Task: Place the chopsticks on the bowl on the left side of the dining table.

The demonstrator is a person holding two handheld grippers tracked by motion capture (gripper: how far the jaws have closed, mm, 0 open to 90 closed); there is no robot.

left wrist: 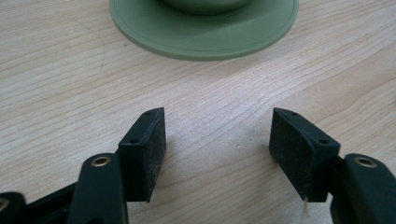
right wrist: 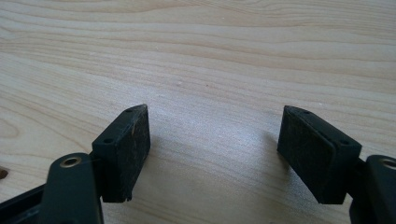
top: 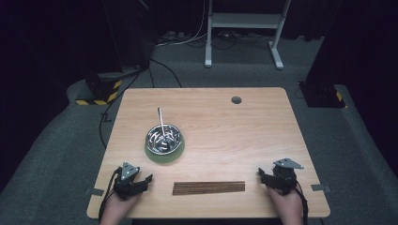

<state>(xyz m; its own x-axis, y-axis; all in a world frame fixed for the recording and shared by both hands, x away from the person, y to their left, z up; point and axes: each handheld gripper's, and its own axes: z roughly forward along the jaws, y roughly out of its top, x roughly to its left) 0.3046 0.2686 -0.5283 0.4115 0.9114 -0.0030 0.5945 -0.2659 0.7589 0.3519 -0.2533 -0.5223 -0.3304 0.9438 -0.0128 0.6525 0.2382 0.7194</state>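
Looks like pre-grab setup — left gripper (top: 145, 182) and right gripper (top: 262, 175) both spread, holding nothing, with the chopstick bundle (top: 209, 187) between them at the table's (top: 263, 131) 6 o'clock edge, so next someone reaches in.

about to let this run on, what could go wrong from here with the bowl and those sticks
The metal bowl sits loose on the green plate; a nudge from the nearby open left tool might slide it. The utensil leaning in it could tip out. The flat dark sticks may scatter if gripped off-centre.
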